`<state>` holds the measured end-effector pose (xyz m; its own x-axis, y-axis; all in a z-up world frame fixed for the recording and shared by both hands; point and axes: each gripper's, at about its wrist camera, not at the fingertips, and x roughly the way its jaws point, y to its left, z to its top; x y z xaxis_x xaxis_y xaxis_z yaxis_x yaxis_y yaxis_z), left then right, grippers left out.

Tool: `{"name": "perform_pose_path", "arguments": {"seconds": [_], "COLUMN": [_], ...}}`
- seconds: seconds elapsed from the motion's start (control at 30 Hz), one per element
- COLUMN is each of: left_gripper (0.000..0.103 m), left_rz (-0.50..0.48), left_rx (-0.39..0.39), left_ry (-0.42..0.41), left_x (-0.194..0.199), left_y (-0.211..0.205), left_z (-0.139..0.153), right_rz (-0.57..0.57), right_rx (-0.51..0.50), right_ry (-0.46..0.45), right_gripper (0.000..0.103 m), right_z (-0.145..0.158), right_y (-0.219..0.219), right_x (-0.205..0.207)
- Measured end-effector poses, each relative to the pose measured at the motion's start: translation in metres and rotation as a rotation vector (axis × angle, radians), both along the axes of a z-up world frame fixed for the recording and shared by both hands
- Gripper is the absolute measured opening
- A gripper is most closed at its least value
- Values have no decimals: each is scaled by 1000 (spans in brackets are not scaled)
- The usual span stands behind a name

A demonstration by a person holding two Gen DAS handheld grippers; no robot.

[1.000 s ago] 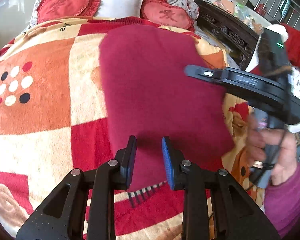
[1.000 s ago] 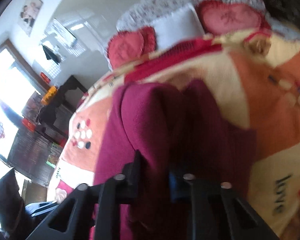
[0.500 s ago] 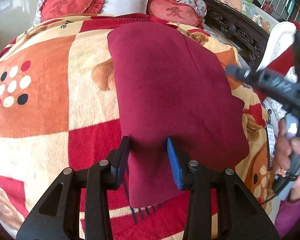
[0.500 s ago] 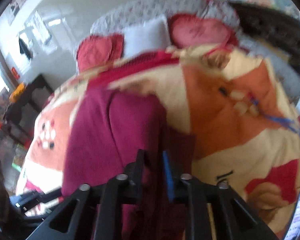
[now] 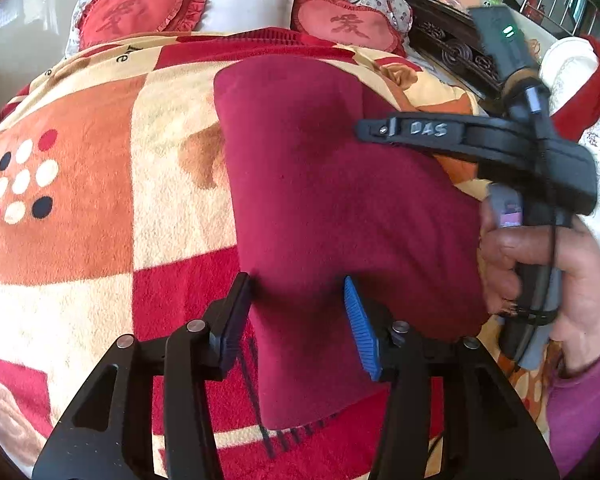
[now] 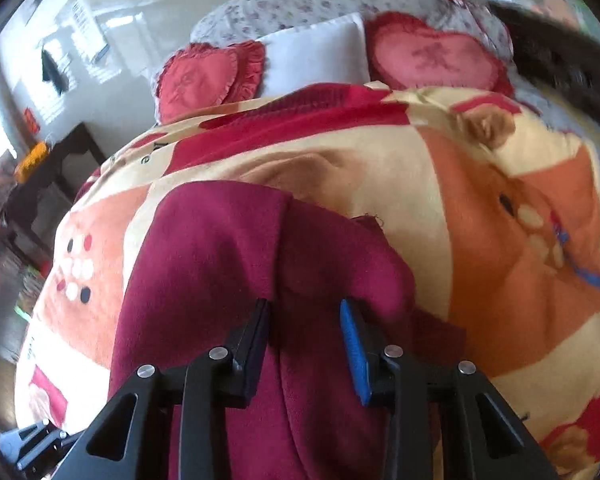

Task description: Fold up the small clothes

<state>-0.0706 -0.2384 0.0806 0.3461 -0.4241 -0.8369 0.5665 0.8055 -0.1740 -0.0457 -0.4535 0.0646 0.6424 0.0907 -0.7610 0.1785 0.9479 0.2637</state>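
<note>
A wide fleece blanket (image 5: pixel 80 216) checked in orange, cream and red covers the bed. On it, centre to four o'clock in the left wrist view, lies the dark red knitted garment (image 5: pixel 332 208), folded into a long flat panel; in the right wrist view it shows a raised fold ridge (image 6: pixel 240 272) running toward twelve. At twelve o'clock sit two red heart-shaped frilled cushions (image 5: pixel 136 16) flanking a white pillow (image 5: pixel 246 4). The left gripper (image 5: pixel 296 320) has just been opening; its jaws stand apart astride the garment's near edge, not pinching it. The right gripper (image 6: pixel 306 344), at three o'clock in a person's hand (image 5: pixel 548 280), is parted over the cloth.
</note>
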Motion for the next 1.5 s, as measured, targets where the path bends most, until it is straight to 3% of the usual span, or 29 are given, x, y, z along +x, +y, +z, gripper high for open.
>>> {"name": "perform_pose_path", "arguments": {"seconds": [0.27,0.37,0.47,0.53,0.6,0.87,0.93,1.13,1.23,1.27,1.3,1.33,1.5], "left_gripper": [49,49,51,51,51,51,51,51,51,51,51,51,51], "left_rz": [11,10,15,12,7,0,-5,4,8,8,10,12,27], "left_rx": [-5,5,12,29,44,50,54,52,55,56,54,52,-6], "left_ry": [-3,-16,-30,-33,-44,-44,-45,-57,-68,-67,-65,-62,-21], "left_x": [-2,-5,-9,-13,-17,-29,-33,-39,-41,-40,-40,-39,-27], "left_y": [2,1,0,-2,-3,0,0,5,9,10,11,12,19], "left_z": [-2,-3,-4,-4,-3,3,4,10,12,13,13,13,12], "right_rz": [43,44,-5,-18,-36,-60,-78,-119,-129,-122,-104,-86,-55], "right_rx": [-68,-81,-126,-68,-5,-17,-1,-4,44,67,76,69,-4], "right_ry": [-29,-35,22,85,88,-3,-31,-21,2,3,0,1,-4], "right_gripper": [35,35,35,35,35,35,43,46,45,42,28,21,16], "right_z": [39,35,13,-13,-26,16,21,17,4,0,-2,-4,0], "right_y": [21,29,32,25,18,20,19,21,15,14,15,18,28], "right_x": [-63,-93,-114,-119,-124,-142,-143,-125,-117,-115,-115,-116,-125]}}
